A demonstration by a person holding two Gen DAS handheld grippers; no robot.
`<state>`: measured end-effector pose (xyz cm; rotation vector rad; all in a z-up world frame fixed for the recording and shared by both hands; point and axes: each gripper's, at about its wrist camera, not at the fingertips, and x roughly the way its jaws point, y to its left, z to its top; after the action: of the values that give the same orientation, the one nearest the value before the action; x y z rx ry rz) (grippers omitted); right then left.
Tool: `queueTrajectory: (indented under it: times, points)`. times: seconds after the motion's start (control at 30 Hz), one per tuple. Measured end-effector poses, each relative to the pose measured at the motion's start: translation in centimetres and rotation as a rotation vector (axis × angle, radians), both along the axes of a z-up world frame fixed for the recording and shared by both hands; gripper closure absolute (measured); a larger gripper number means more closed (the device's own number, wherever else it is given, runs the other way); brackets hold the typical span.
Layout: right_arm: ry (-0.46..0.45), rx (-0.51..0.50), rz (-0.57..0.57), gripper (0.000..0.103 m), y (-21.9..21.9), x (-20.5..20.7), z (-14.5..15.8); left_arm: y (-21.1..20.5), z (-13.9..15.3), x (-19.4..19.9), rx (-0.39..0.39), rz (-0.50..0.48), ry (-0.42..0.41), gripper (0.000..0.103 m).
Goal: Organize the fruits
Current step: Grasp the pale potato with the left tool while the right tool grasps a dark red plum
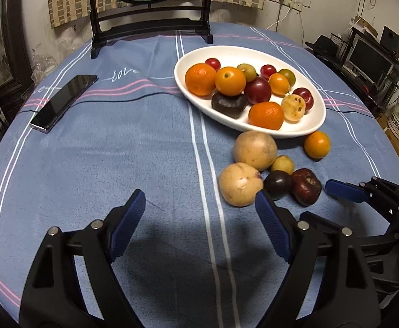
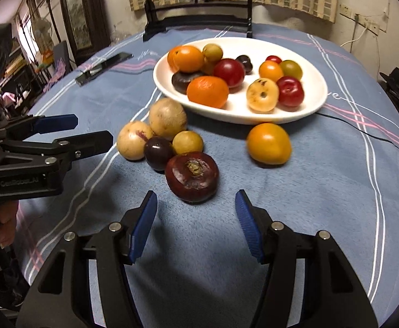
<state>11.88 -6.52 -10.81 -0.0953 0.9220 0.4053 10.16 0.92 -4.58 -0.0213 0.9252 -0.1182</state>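
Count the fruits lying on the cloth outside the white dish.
6: two tan ones, dark plum, small yellow one, dark red one clustered together; orange one apart, near the dish.

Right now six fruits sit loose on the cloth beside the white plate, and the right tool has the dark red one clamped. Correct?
Not quite. The right tool is open and empty. The dark red fruit lies on the cloth just ahead of its tips, untouched, as the right wrist view shows. The rest holds: six fruits sit loose beside the white plate.
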Motion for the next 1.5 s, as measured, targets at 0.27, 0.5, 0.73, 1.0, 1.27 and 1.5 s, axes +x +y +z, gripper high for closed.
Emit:
queueTrajectory:
  times: [0.27,0.5,0.73,1.0,1.27,1.5]
  points:
    - [0.007,-0.037,0.009,0.054,1.3,1.8,-0.5,0.9,-1.0,0.6,-0.009,0.003,0.026,0.019]
    - [-0.012,-0.004,-0.005,0.061,0.1,1.6,0.1,0.2,-1.0,0.5,-0.01,-0.022,0.036,0.019]
    - [-0.014,0.034,-0.059,0.061,-3.0,0.2,0.2,-2.0,-1.8,0.7,0.036,-0.083,0.042,0.019]
    - [-0.024,0.066,-0.076,0.061,-4.2,-0.5,0.6,-2.9,-3.0,2.3,0.059,-0.091,0.047,0.02]
    - [-0.032,0.079,-0.076,0.061,-4.2,-0.7,0.9,-3.7,-2.5,2.8,0.046,-0.149,0.045,0.061]
    - [-0.056,0.087,-0.089,0.061,-4.7,-1.3,1.8,-3.3,-0.9,1.6,0.052,-0.142,0.022,0.061]
